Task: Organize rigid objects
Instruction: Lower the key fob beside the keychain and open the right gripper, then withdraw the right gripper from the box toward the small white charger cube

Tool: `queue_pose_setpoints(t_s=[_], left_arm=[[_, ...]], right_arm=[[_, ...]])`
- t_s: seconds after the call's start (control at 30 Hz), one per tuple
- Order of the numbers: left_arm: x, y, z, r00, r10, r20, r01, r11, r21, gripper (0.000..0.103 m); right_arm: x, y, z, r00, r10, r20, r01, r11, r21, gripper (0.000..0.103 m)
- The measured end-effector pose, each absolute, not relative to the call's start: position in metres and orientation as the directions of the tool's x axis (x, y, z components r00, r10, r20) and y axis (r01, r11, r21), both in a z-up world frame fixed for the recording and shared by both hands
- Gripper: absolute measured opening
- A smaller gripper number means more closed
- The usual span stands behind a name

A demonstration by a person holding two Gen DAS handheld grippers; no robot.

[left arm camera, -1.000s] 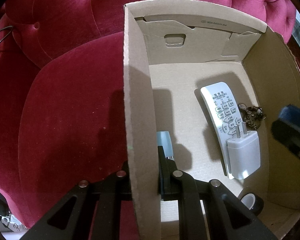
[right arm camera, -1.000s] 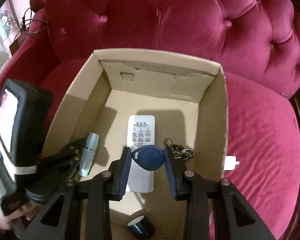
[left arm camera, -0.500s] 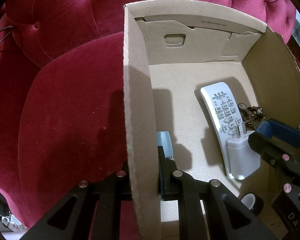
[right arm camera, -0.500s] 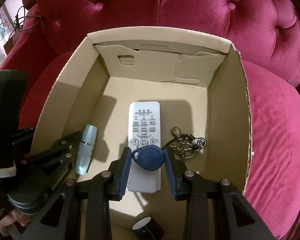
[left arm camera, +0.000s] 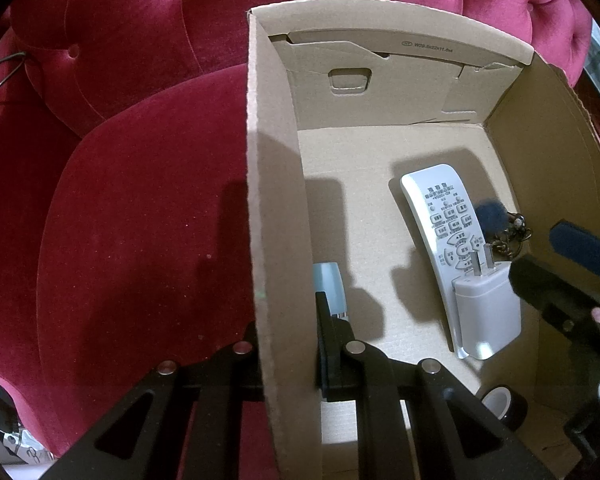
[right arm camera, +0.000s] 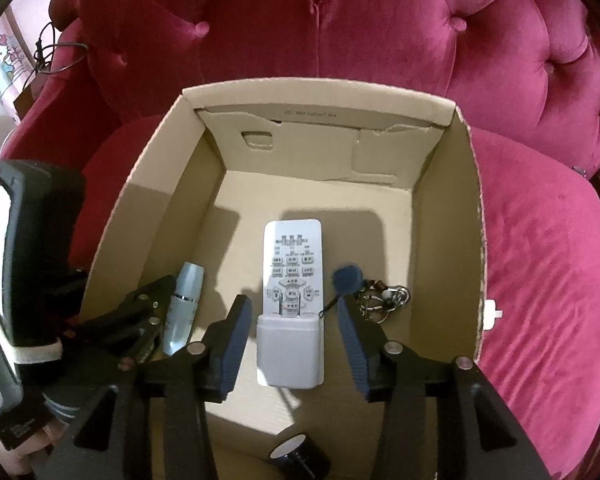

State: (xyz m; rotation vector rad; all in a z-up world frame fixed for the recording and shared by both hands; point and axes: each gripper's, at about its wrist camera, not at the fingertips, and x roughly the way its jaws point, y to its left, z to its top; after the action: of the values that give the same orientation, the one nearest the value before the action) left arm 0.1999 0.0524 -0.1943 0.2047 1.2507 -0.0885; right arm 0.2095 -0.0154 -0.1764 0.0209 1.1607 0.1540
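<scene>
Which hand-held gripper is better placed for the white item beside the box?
The right hand-held gripper, just opened and empty, is nearer the white item; the left hand-held gripper clamps the box wall.

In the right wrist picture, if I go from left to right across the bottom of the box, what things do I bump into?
Silver tube → white charger lying on the remote → blue key tag → keychain.
</scene>
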Motion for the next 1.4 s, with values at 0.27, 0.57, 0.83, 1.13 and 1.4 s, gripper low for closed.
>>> queue_pose_setpoints(t_s=[0.27, 0.57, 0.83, 1.13, 1.4], left_arm=[[0.2, 0.054, -0.195, 0.314, 0.043, -0.949, 0.179, 0.978, 0.104, 0.015], [0.2, 0.055, -0.195, 0.313, 0.042, -0.949, 0.178, 0.979, 0.103, 0.015], [0.2, 0.055, -0.194, 0.313, 0.043, -0.949, 0.178, 0.979, 0.103, 0.015], [0.2, 0.054, -0.194, 0.316, 0.047, -0.948, 0.181, 0.977, 0.109, 0.015], [0.2, 0.054, -0.194, 0.314, 0.044, -0.948, 0.179, 0.978, 0.105, 0.015]], right_arm=[[0.207, -0.019, -0.165, 0.41, 0.125, -0.904, -0.104, 0.991, 0.09, 0.056], [0.204, -0.036, -0.136, 0.459, 0.101, -0.883, -0.106, 0.993, 0.058, 0.096], [0.201, -0.064, -0.117, 0.493, 0.082, -0.866, -0.089, 0.995, 0.043, 0.103], [0.194, -0.11, -0.112, 0.521, 0.025, -0.853, -0.031, 0.999, 0.011, 0.103], [0.185, -0.148, -0.124, 0.504, -0.009, -0.864, 0.006, 1.0, -0.007, 0.103]])
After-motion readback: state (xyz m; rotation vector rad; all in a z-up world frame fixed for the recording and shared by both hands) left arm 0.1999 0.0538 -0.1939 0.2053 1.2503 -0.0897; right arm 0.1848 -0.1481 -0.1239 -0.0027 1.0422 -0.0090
